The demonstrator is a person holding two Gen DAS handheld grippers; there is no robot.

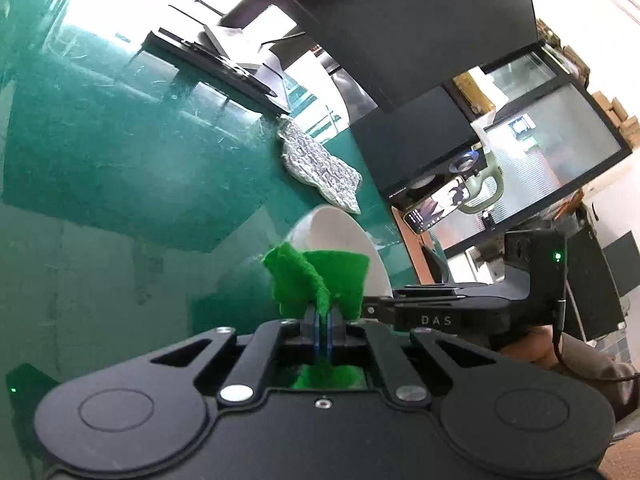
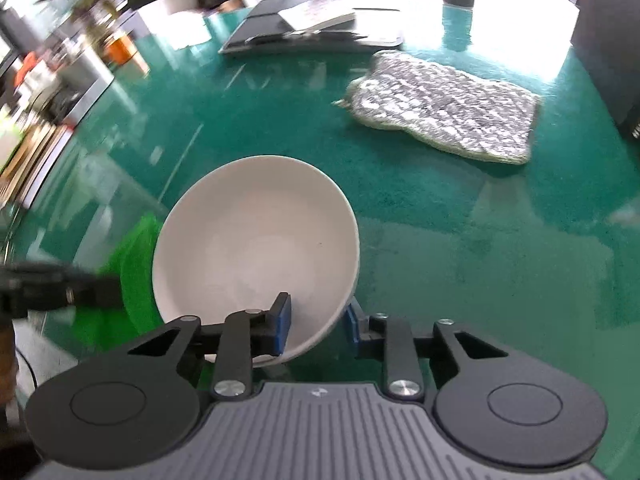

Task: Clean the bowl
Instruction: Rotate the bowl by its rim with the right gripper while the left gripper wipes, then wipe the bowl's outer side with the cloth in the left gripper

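Note:
A white bowl (image 2: 256,240) is held tilted above the green table. My right gripper (image 2: 316,326) is shut on its near rim, one blue pad inside and one outside. The bowl also shows edge-on in the left wrist view (image 1: 344,240). My left gripper (image 1: 323,320) is shut on a green scouring cloth (image 1: 312,280), just in front of the bowl's outer side. In the right wrist view the cloth (image 2: 132,272) appears blurred at the bowl's left edge, with the left gripper's arm (image 2: 48,284) beside it. The right gripper body (image 1: 460,308) reaches in from the right.
A silver-grey mat (image 2: 444,108) lies on the green table (image 2: 480,260) beyond the bowl; it also shows in the left wrist view (image 1: 320,168). A flat dark tray with papers (image 2: 312,28) sits at the far side. A dark monitor (image 1: 420,32) and a phone (image 1: 436,206) stand to the right.

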